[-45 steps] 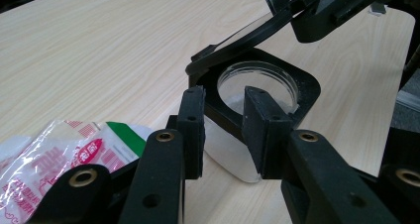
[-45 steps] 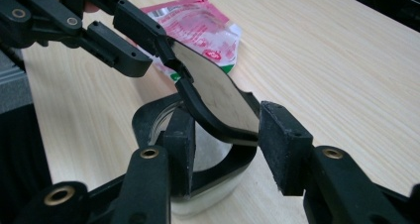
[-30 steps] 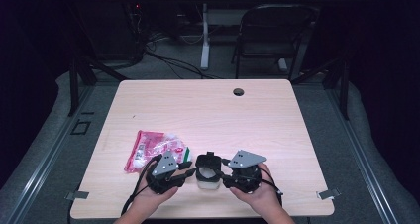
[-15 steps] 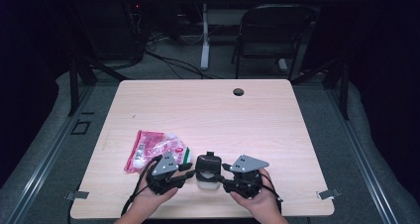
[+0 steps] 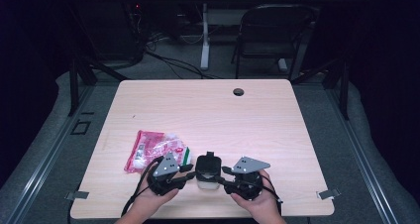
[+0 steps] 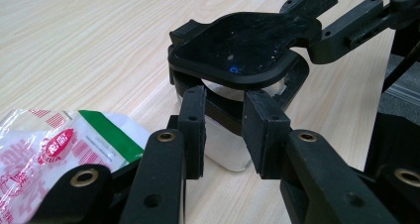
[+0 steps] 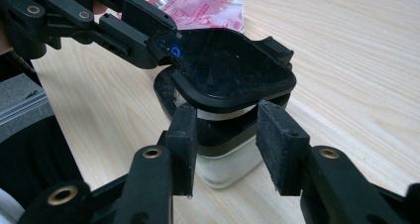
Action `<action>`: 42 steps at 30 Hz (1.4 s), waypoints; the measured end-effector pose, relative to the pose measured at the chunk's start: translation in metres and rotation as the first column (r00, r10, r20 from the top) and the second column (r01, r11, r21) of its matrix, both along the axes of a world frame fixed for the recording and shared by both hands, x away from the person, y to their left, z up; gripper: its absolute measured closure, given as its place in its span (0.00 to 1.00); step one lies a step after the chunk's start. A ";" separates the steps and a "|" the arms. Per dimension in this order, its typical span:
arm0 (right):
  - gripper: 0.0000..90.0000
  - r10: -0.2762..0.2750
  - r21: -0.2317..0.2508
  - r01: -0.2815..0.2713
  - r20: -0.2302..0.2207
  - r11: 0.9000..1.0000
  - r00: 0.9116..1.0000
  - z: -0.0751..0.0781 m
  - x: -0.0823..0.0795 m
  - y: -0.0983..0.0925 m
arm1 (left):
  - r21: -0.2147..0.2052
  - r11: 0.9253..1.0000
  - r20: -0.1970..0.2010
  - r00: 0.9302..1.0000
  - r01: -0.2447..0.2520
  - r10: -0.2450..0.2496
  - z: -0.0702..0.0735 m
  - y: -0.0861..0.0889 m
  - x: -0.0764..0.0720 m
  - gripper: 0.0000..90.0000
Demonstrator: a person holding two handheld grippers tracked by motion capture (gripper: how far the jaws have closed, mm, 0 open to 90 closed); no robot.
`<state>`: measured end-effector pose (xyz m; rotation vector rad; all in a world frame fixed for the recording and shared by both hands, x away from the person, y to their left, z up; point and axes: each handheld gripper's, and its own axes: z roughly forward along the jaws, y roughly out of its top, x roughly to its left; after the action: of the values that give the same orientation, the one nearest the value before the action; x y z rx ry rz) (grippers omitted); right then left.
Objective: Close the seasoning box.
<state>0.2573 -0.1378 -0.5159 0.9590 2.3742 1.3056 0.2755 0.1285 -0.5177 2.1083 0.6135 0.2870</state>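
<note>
Pale wood tabletop (image 5: 208, 110), dark room. Clear container (image 5: 207, 180) with black hinged lid (image 5: 208, 164) at lower centre. Left tool (image 5: 187, 175) clamped on container; right tool (image 5: 224, 178) closing, jaws apart around it. Pink packet (image 5: 153, 148) lower left.

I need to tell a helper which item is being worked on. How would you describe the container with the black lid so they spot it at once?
On the wooden table, look at the near edge, midway between the left gripper and right gripper. There stands a small clear container with a black lid, unlike the flat pink-and-white packet lying to its left.
</note>
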 end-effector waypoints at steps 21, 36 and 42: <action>0.66 0.037 -0.002 -0.037 -0.031 0.999 0.999 -0.007 -0.001 0.001 | 0.009 1.000 -0.011 1.000 0.001 -0.001 -0.004 0.000 0.001 0.78; 0.62 0.036 0.011 -0.036 -0.039 0.999 0.999 -0.009 0.000 0.000 | 0.023 1.000 -0.023 1.000 0.001 0.000 -0.007 0.001 0.003 0.77; 0.55 0.030 0.015 -0.030 -0.036 0.999 0.999 -0.009 0.000 -0.002 | 0.040 0.999 -0.034 0.999 -0.010 0.011 -0.009 0.003 0.005 0.73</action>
<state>0.2575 -0.1394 -0.5247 0.9619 2.4184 1.3285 0.2809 0.1313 -0.5266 2.1526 0.6444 0.2710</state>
